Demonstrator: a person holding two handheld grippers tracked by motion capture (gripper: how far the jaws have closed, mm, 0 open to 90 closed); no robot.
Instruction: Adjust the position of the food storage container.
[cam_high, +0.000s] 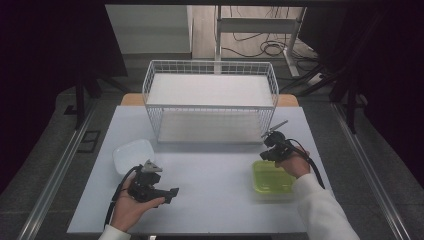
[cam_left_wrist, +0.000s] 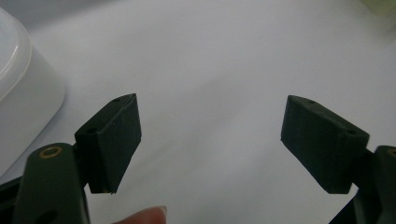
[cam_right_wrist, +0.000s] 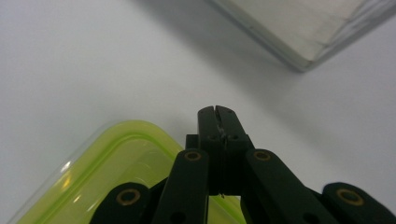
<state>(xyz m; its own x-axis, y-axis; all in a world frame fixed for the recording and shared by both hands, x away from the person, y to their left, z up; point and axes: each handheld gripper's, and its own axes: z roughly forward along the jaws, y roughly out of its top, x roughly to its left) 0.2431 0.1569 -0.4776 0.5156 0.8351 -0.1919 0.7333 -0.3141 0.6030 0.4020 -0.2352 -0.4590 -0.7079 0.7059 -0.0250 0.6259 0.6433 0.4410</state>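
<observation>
Two containers on a pale table (cam_high: 210, 200) — green container (cam_high: 272, 179) right, white container (cam_high: 133, 155) left, wire basket (cam_high: 210, 100) behind; dark room. Right gripper (cam_high: 265, 155) pressed together over the green rim — left gripper (cam_high: 173, 194) spread, holding nothing.

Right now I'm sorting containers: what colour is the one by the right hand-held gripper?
Translucent yellow-green container, clearest in the right gripper view.

The left gripper (cam_left_wrist: 210, 140) holds its black jaws wide apart over the pale table (cam_left_wrist: 210, 56), a white container (cam_left_wrist: 21, 93) at nine o'clock, a fingertip (cam_left_wrist: 144, 217) at six.
</observation>
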